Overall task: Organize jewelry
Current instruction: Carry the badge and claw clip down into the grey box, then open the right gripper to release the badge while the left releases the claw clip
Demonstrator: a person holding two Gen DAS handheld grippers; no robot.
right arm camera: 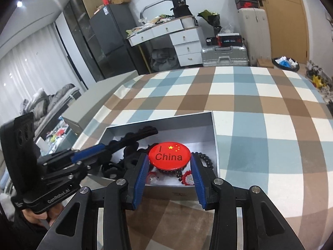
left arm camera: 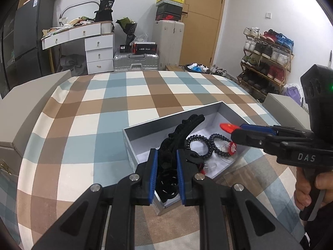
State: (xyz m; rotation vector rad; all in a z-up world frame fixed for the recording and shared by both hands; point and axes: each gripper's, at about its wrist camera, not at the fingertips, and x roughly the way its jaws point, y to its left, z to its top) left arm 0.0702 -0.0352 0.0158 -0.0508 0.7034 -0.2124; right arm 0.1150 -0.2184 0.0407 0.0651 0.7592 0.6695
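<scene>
On my left, the left tongs (left arm camera: 165, 160) are clamped on a black frilly hair band (left arm camera: 183, 133), the blue pads (left arm camera: 152, 177) pressing its sides. The band's long axis runs away from me and up to the right, its far tip over the far part of the open grey box (left arm camera: 145, 128). Its lower loops hang into the near end of the box.

Inside the box, right of the band, lie two black coil hair ties (left arm camera: 208, 145), touching each other, with a small red-and-white flower piece (left arm camera: 232, 146) at their right edge.

Further right, my right tongs (right arm camera: 169, 163) grip a round red badge (right arm camera: 169, 155) by its edges. Its face, reading "I China" with yellow stars, is tilted up toward my camera. From the left camera it shows edge-on, over the box's right side.

The box sits on a bench covered in a blue, brown and cream checked cloth (left arm camera: 124, 95). Behind are a white drawer desk (left arm camera: 97, 45), a silver suitcase (left arm camera: 135, 61) and a shoe rack (left arm camera: 268, 62).
</scene>
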